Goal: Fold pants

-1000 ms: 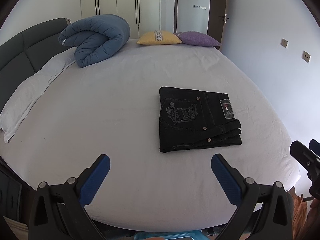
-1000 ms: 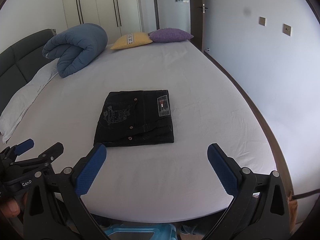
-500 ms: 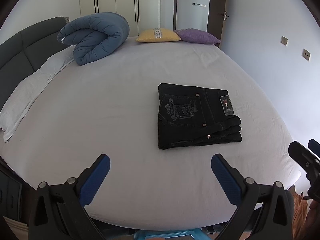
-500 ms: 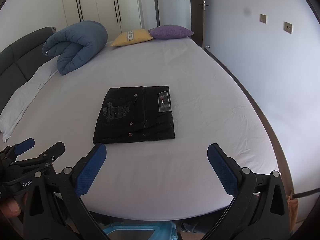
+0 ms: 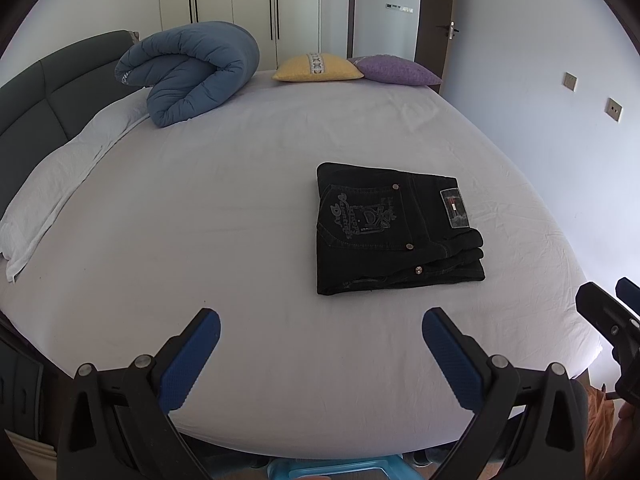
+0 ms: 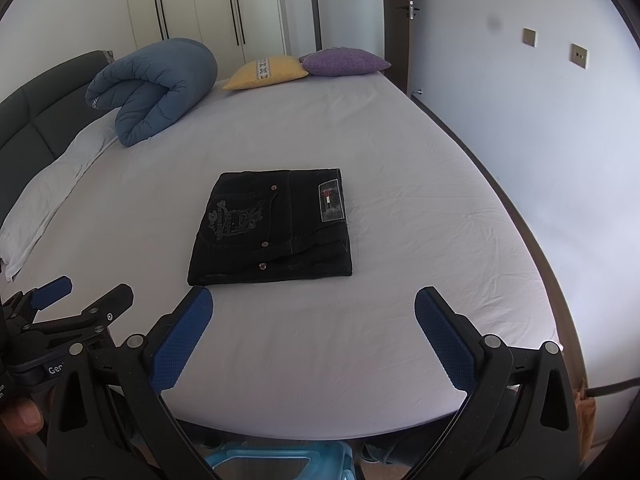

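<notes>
Black pants [image 5: 394, 229] lay folded into a neat rectangle on a white-sheeted bed [image 5: 224, 216], back pocket and label facing up. The left gripper [image 5: 320, 344] and right gripper [image 6: 313, 316] hovered near the bed's front edge, both spread wide and empty, apart from the pants.

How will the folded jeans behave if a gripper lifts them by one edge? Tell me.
The jeans are stacked in several loose layers, so lifting one edge would likely let them droop and unfold. The thick denim pile probably feels fairly heavy. On the smooth sheet a push may slide the stack, shifting the layers.
</notes>
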Motion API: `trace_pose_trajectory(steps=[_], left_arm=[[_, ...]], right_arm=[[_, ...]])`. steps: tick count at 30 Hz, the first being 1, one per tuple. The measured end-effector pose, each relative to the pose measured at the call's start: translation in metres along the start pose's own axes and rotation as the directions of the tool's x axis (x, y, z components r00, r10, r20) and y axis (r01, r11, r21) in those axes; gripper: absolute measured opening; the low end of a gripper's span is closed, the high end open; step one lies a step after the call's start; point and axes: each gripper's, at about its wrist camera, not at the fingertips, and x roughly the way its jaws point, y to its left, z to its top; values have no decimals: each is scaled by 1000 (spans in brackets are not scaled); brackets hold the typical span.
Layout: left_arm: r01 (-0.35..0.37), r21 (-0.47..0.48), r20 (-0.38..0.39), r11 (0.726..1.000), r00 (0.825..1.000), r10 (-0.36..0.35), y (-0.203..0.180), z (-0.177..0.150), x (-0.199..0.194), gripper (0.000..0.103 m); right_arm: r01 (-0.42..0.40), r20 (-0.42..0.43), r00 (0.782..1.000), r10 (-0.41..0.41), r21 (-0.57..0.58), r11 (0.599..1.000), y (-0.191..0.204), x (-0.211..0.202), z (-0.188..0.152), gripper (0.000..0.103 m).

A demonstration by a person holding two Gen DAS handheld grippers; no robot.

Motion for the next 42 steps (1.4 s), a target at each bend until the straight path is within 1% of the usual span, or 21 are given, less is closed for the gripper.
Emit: trace_pose_trajectory(steps=[42], left_arm=[[0, -2, -16, 1000, 1000, 0, 2, -8, 7, 103]], right_arm=[[-7, -11, 1000, 7, -6, 1000, 3, 4, -5, 103]])
